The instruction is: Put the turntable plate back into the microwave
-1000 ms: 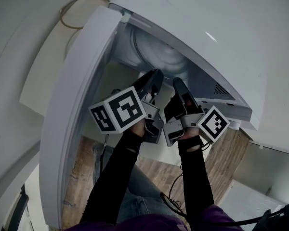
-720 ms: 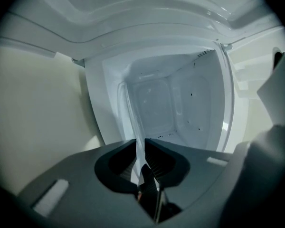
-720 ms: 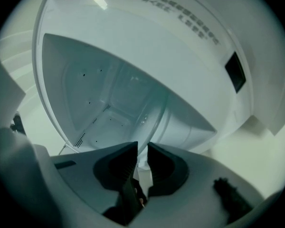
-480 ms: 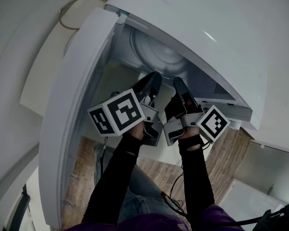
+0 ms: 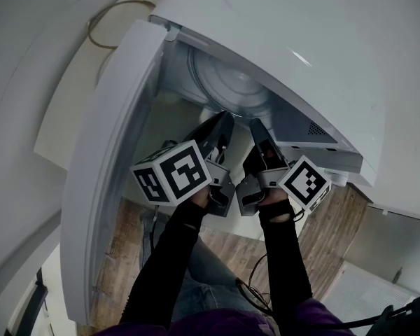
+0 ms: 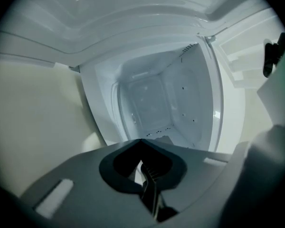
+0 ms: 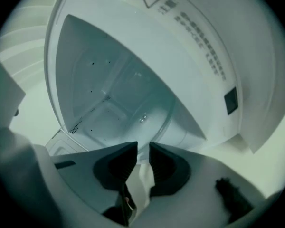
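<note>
While your right gripper (image 5: 255, 124) pinches the turntable plate (image 5: 227, 89) at six o'clock and the left gripper (image 5: 227, 117) has just closed empty, lower it flat, gently

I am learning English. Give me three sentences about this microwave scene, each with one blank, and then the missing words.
1. The door of the microwave stands ____ (open or closed).
2. The left gripper has its jaws ____ (apart or together).
3. The turntable plate is ____ the microwave (inside or outside).
Missing words: open; together; inside.
</note>
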`<state>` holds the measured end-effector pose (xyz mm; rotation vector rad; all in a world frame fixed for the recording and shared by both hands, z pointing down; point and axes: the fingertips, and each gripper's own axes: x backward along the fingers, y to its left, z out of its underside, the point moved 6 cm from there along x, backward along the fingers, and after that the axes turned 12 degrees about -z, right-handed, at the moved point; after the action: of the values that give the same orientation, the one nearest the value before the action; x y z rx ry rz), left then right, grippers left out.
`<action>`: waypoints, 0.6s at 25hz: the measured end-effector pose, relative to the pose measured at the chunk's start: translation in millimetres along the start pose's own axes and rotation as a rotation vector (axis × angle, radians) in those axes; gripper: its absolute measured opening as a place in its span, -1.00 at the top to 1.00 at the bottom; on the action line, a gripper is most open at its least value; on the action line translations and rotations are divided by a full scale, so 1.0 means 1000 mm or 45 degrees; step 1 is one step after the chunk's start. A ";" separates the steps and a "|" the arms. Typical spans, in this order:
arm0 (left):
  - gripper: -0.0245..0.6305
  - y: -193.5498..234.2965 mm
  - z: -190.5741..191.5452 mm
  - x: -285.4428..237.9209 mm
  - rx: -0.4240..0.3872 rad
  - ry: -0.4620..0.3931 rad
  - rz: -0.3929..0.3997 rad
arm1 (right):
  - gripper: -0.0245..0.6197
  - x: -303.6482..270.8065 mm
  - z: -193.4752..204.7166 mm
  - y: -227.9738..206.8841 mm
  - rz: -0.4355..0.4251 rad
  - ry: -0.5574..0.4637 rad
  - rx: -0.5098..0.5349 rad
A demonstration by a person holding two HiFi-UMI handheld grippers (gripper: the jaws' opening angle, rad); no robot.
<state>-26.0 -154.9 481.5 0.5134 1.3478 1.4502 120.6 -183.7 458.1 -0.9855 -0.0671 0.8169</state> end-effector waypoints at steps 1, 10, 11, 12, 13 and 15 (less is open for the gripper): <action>0.91 -0.001 0.002 0.001 -0.005 0.000 -0.006 | 0.70 0.001 0.001 0.003 -0.020 -0.005 -0.001; 0.91 -0.042 0.013 0.051 -0.284 -0.112 -0.014 | 0.71 0.028 0.006 0.071 -0.232 0.113 0.239; 0.91 -0.050 0.015 0.060 -0.341 -0.126 -0.020 | 0.71 0.035 0.005 0.081 -0.255 0.121 0.268; 0.91 -0.058 0.018 0.067 -0.395 -0.136 -0.024 | 0.71 0.042 0.002 0.089 -0.266 0.128 0.302; 0.91 -0.066 0.019 0.073 -0.452 -0.144 -0.028 | 0.71 0.048 0.000 0.097 -0.266 0.137 0.349; 0.91 -0.082 0.018 0.083 -0.586 -0.154 -0.038 | 0.76 0.056 -0.004 0.110 -0.237 0.147 0.464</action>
<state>-9.6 -88.5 385.4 0.2722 0.8832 1.6138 97.7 -118.8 355.5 -0.6682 0.0867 0.5739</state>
